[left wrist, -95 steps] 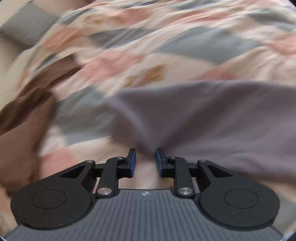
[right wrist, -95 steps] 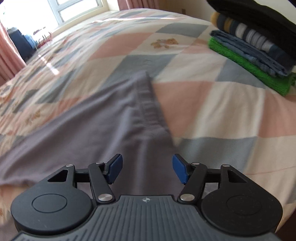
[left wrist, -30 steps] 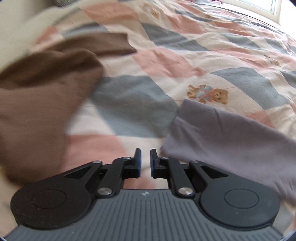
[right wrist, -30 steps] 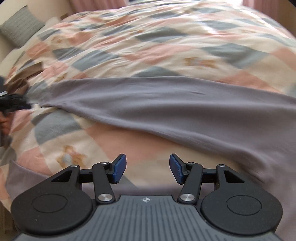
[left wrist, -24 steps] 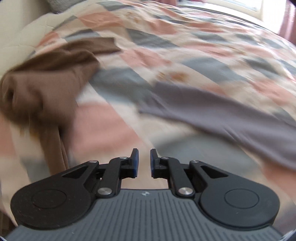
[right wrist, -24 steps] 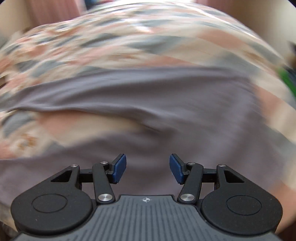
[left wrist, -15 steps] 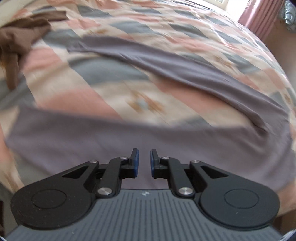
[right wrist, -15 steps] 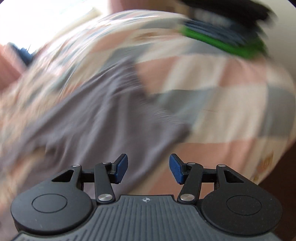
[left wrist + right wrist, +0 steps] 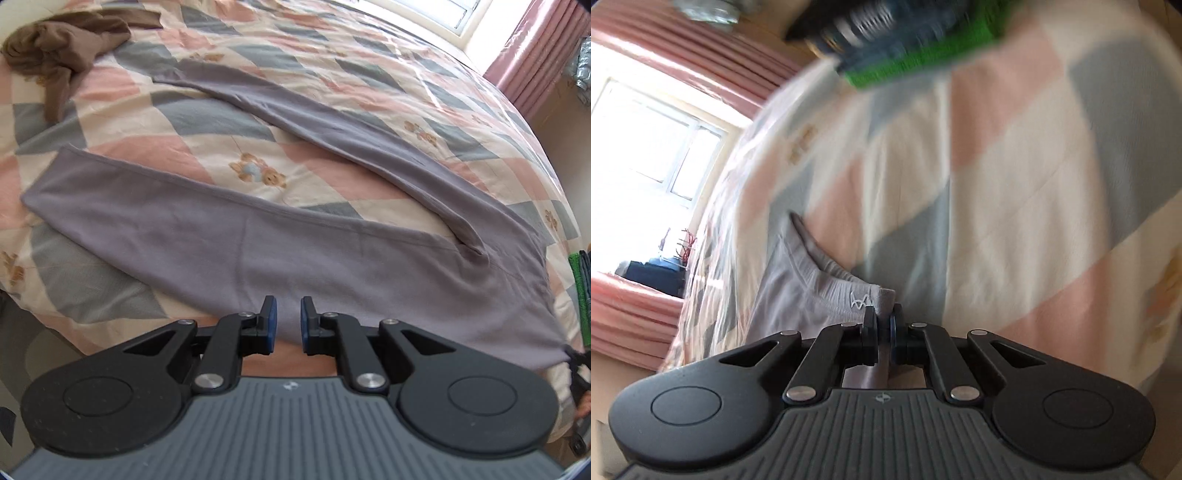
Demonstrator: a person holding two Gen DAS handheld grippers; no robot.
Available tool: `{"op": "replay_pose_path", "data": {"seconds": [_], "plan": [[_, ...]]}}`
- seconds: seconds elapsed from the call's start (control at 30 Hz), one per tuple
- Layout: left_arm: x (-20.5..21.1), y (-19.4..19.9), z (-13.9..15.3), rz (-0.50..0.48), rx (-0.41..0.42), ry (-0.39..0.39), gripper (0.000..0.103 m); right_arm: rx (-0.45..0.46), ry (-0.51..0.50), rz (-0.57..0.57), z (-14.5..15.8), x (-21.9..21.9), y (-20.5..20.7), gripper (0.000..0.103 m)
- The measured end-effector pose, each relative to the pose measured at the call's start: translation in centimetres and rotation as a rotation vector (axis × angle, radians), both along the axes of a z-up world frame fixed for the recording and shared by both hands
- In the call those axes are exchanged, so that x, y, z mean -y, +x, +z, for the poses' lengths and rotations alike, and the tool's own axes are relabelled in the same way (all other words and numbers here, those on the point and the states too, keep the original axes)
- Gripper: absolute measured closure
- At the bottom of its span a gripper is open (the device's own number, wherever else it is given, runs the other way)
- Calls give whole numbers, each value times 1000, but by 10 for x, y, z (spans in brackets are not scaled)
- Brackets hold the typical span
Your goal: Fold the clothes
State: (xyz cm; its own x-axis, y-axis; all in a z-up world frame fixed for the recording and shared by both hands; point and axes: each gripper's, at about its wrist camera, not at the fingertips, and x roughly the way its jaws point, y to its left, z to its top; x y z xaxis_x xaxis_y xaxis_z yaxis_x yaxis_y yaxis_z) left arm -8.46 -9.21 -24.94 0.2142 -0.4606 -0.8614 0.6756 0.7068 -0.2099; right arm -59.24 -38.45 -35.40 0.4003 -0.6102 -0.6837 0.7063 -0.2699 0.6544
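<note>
Grey-purple trousers (image 9: 258,251) lie spread on the patchwork quilt (image 9: 122,122), legs fanning left and the waist at the right. My left gripper (image 9: 287,325) hovers over the near leg, shut to a narrow slit with nothing in it. My right gripper (image 9: 883,325) is shut on the corner of the trousers' waistband (image 9: 827,288), beside a small white logo. In the left wrist view that gripper shows as a dark shape (image 9: 577,360) pinching the waist corner at the right edge. The right wrist view is blurred.
A crumpled brown garment (image 9: 62,48) lies at the far left of the bed. A stack of folded clothes (image 9: 905,40) with a green one at the bottom sits past the waist. The bed's near edge drops off at the lower left (image 9: 33,332). A window (image 9: 657,155) and pink curtains stand beyond.
My right gripper went from open to shut on the waistband corner. My left gripper swung from the brown garment and the leg ends to above the near leg, keeping its narrow slit.
</note>
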Motion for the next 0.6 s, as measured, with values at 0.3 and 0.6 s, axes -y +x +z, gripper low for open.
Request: {"op": "replay_pose_path", "data": {"seconds": [0.3, 0.6], "plan": [[-7, 0, -4, 11, -11, 88, 87, -286, 122, 88, -17, 22, 24, 73], [-23, -22, 34, 21, 35, 240, 77, -519, 74, 443, 83, -41, 50, 38]]}}
